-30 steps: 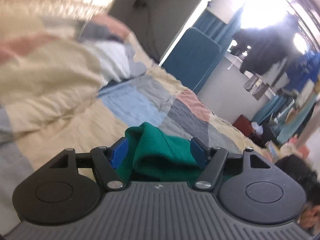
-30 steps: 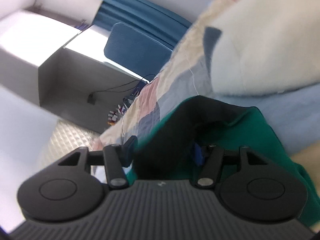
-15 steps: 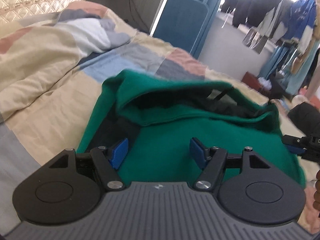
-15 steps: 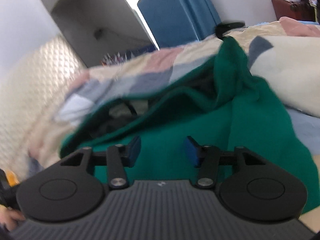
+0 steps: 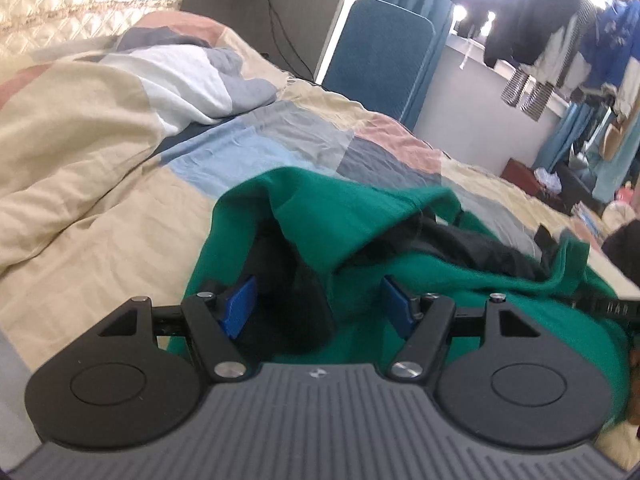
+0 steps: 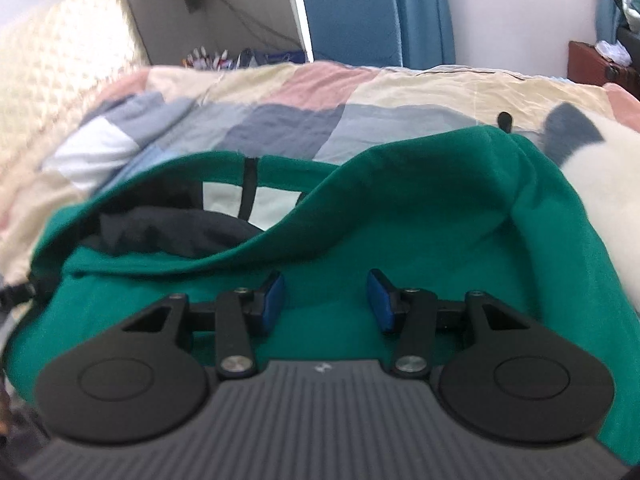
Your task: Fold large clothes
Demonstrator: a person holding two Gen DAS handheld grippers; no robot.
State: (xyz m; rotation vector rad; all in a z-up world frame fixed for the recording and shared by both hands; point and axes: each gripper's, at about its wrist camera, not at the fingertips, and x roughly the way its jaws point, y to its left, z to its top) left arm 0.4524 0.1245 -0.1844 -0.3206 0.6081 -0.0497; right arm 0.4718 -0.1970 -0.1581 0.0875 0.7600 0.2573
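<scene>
A: While the bed (image 5: pixel 120 208) is carrying the green garment (image 5: pixel 360 216), where is it lying?

B: It is spreading crosswise under both units. Left hand-held gripper (image 5: pixel 316 304) is standing open over its dark lining; right hand-held gripper (image 6: pixel 326 300) is standing open, gripping nothing.

You are looking along a bed whose quilt (image 5: pixel 248 148) is lying under the garment (image 5: pixel 360 216), which is sitting near you, in the middle. A bunched duvet (image 5: pixel 80 128) is lying to the garment's left. The left gripper (image 5: pixel 318 304) is hovering over the garment's near left part; the right gripper (image 6: pixel 325 300) is hovering over its near right part, perhaps touching. Far behind the bed, a chair (image 5: pixel 380 56) is standing, with hanging clothes (image 5: pixel 560 32) to its right.
</scene>
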